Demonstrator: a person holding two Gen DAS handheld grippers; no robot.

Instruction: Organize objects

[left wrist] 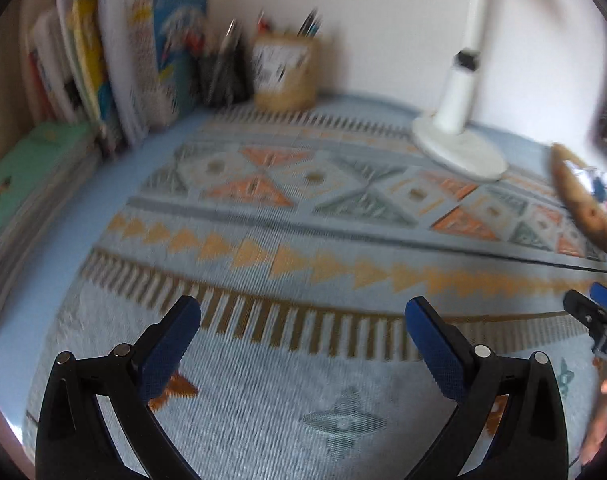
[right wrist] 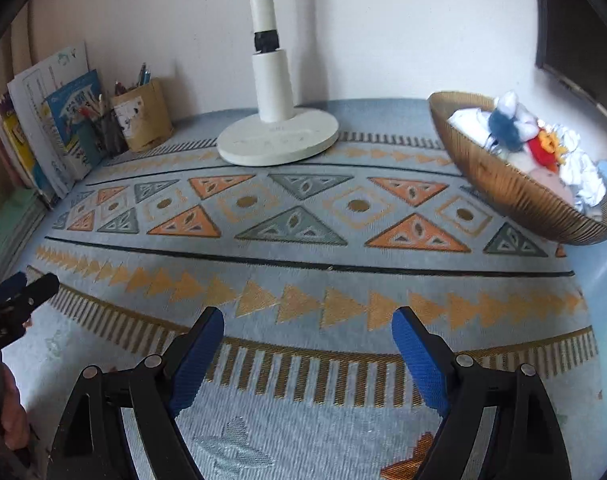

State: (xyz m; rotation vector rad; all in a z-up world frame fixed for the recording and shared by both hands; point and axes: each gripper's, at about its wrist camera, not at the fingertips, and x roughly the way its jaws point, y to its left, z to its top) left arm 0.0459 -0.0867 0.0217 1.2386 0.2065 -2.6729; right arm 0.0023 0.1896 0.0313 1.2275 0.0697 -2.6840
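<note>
Wicker basket [right wrist: 515, 196] contents show only in right view; each hand-held gripper [left wrist: 303, 320] [right wrist: 307, 332] gapes, empty.

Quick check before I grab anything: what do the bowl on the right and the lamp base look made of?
Bowl: looks like golden-brown ribbed glass or plastic; fine ridges, slight sheen. Can't tell which.
Lamp base: smooth matte white, probably plastic or painted metal; no gloss or seams visible.

- You see a pale blue cloth [right wrist: 303, 276] patterned with orange and grey-green triangles, tan diamonds, and a brown comb-like fringe band.
- Your lamp [right wrist: 277, 140] at the far middle is white with a black collar.
- Your bowl [right wrist: 515, 196] at the right is ribbed golden brown, holding white, blue, red and yellow soft things [right wrist: 523, 136].
- Both your grippers have black arms with blue pads [right wrist: 195, 360].
</note>
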